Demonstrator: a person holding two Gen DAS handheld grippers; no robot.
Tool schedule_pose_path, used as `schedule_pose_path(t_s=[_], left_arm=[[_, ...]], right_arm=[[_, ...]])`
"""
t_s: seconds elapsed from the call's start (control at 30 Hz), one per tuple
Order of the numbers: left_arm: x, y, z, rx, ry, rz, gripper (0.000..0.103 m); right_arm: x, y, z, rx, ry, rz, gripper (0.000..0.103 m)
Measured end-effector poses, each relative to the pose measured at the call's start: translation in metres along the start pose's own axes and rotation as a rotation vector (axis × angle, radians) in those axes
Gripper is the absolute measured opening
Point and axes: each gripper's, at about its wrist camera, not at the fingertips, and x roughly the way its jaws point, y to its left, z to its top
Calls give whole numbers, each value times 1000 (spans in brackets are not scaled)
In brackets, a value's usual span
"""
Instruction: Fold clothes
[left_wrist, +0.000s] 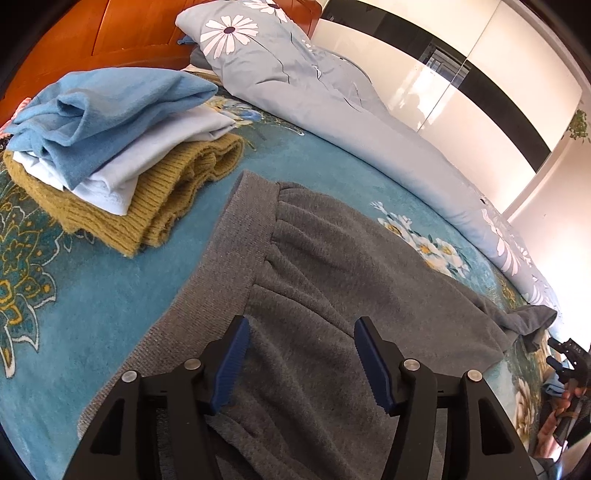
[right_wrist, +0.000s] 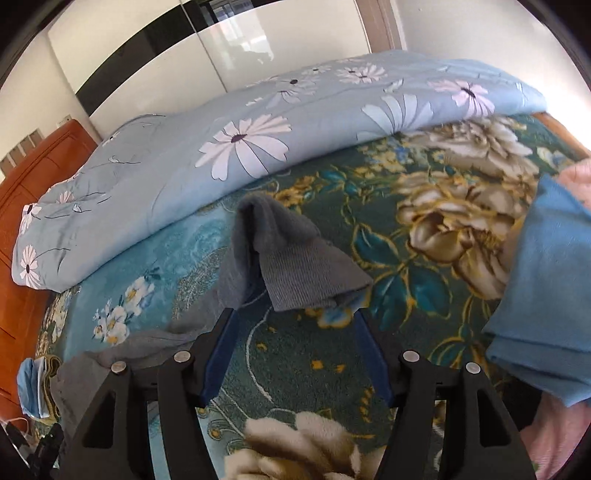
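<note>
Left gripper (left_wrist: 301, 325) hovers over the grey trousers (left_wrist: 332, 280), its 2 blue fingers (left_wrist: 232, 363) spread apart with grey fleece showing between them; the pads do not press on the cloth, so the fingers are released. The trousers lie flat on the bed (left_wrist: 92, 302), over a teal floral blanket, ribbed waistband (left_wrist: 221, 266) nearest the left side of the left wrist view, the legs running off toward the right, where the far end bunches up.

Over to the right gripper (right_wrist: 295, 314): fingers apart as well, nothing clamped. The ribbed cuff (right_wrist: 310, 273) of the trousers stands in a small peak just ahead of the fingertips, the left finger (right_wrist: 221, 354) right at the edge of the grey cloth, the right finger over bare blanket. Whether that left pad touches the fabric, I cannot tell.

Behind the waistband sits a stack of 3 folded garments: a mustard knit (left_wrist: 155, 206) at the bottom, a pale blue shirt (left_wrist: 147, 155) in the middle, a blue fleece (left_wrist: 103, 110) on top. A light blue daisy-print quilt (right_wrist: 221, 147) runs along the far side of the bed. Near the right gripper, on the right, lies a blue cloth (right_wrist: 546, 295), with something pink just behind it. An orange wooden headboard (left_wrist: 110, 37) backs the stack.
</note>
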Motion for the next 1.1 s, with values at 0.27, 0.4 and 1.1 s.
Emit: schedule_pose_path(t_s=[0.27,0.4,1.1], left_arm=[[3,-3,-1,15,3,27,63],[6,-5,-2,29,9,46,64],[7,-5,-2,27,13,45,64]], right_arm=[[40,11,21,-64,-32,-201,65],[37,21,58,-64,-141,-320,65],[19,4,11,43,-87,-180,56]])
